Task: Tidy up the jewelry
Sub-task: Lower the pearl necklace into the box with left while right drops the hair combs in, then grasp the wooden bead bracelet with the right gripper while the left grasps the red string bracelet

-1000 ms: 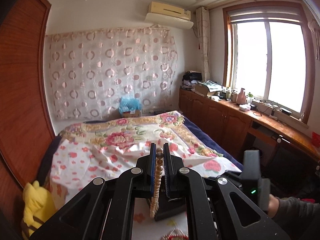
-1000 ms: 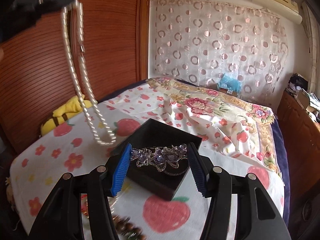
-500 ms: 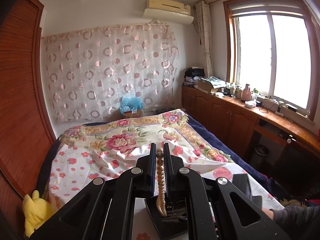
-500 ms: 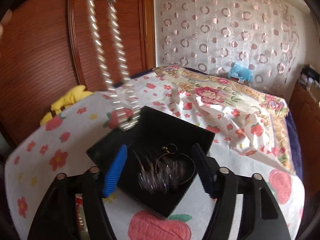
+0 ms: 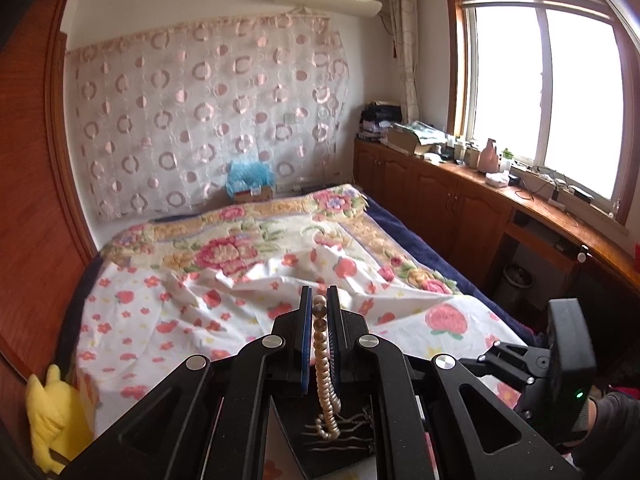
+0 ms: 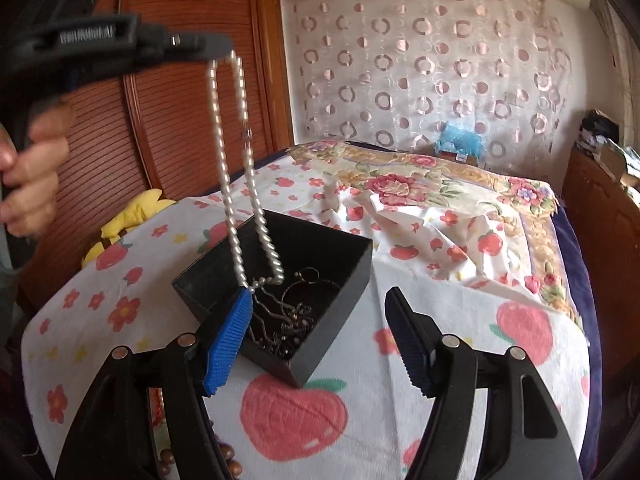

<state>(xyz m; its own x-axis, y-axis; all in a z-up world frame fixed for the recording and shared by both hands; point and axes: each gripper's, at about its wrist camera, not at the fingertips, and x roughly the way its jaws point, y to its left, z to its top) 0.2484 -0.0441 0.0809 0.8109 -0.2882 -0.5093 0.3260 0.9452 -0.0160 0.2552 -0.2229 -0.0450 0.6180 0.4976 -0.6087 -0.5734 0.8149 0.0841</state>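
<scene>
Bedroom: floral sheet [image 6: 460,320] on bed, black box [image 6: 320,264] on it. Left gripper [image 5: 319,312] pinching pearls [image 6: 236,184] over box. Right gripper [image 6: 320,336] spread, just opened, empty.

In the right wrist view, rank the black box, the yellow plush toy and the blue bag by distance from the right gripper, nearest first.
1. black box: on the sheet, partly between the right gripper fingers.
2. yellow plush toy: left, at the bed edge.
3. blue bag: far end, by the curtain.

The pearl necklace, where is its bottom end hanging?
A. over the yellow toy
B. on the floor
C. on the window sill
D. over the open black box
D: held by the left gripper, the pearl necklace dangles into the black box.
</scene>
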